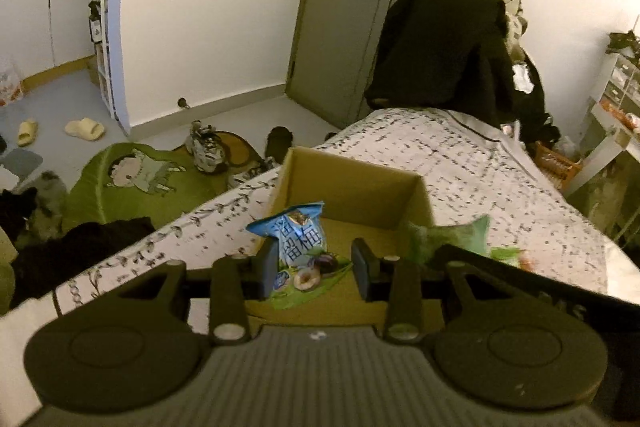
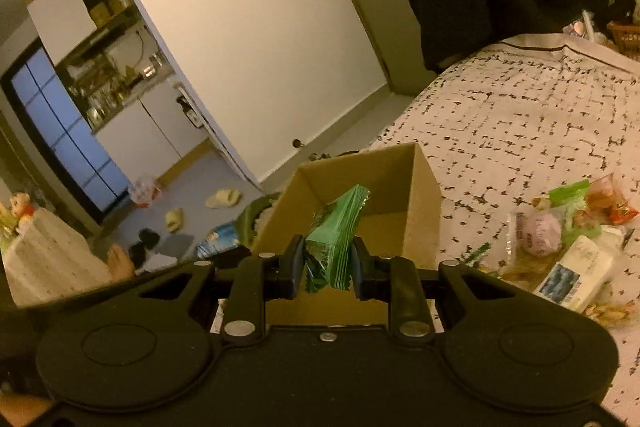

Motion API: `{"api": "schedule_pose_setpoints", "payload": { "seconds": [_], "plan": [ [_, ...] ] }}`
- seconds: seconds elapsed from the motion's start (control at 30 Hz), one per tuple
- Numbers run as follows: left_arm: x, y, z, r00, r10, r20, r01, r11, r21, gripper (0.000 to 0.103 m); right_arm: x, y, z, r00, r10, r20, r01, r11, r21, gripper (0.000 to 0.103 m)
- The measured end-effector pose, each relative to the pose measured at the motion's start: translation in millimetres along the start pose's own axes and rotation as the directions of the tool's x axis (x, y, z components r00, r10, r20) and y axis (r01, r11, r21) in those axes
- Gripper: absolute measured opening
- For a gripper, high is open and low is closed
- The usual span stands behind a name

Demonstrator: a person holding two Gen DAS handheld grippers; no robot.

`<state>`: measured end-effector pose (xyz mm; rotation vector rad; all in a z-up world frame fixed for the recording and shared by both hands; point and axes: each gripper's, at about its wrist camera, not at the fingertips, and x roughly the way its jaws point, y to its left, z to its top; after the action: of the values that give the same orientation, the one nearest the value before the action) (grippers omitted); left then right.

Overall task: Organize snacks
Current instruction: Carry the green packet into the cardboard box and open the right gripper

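An open cardboard box (image 1: 352,183) stands on the bed near its left edge. My left gripper (image 1: 316,269) is shut on a blue plum-snack packet (image 1: 298,247) and holds it upright over the box's near side. My right gripper (image 2: 326,267) is shut on a green packet (image 2: 338,235), which it carries tilted above the same box (image 2: 424,211). In the left wrist view that green packet (image 1: 452,239) shows at the box's right wall, with the right gripper's dark body below it. What lies on the box floor is mostly hidden.
The bed cover (image 2: 520,131) is white with dark marks. A pile of loose snacks (image 2: 572,227) and a white packet (image 2: 576,271) lie on it right of the box. Dark clothes (image 1: 448,43) hang at the bed's far end. A green mat (image 1: 132,179) and shoes lie on the floor.
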<state>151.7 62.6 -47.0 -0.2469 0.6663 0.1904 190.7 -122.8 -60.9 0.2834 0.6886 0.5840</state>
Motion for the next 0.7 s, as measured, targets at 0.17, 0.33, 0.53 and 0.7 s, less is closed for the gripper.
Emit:
{"api": "schedule_pose_setpoints", "payload": {
  "seconds": [0.17,0.33,0.53,0.7],
  "plan": [
    [11,4,0,1.000,0.011,-0.014,-0.011,1.000,-0.012,0.038,6,-8,-3,0.999,-0.029,-0.013,0.030,0.999,0.031,0.024],
    [20,4,-2,0.999,0.023,-0.032,-0.024,0.999,-0.024,0.041,5,-10,-4,0.999,-0.032,0.001,0.032,0.999,0.040,0.024],
    [17,13,-3,0.999,0.032,-0.011,-0.032,0.998,-0.053,0.055,12,-12,-5,0.999,-0.033,-0.007,0.034,0.998,0.049,0.024],
    [11,23,-4,0.998,0.056,-0.009,-0.057,0.997,-0.062,0.059,15,-11,-7,0.999,-0.032,-0.015,0.033,0.998,0.048,0.024]
  ]
}}
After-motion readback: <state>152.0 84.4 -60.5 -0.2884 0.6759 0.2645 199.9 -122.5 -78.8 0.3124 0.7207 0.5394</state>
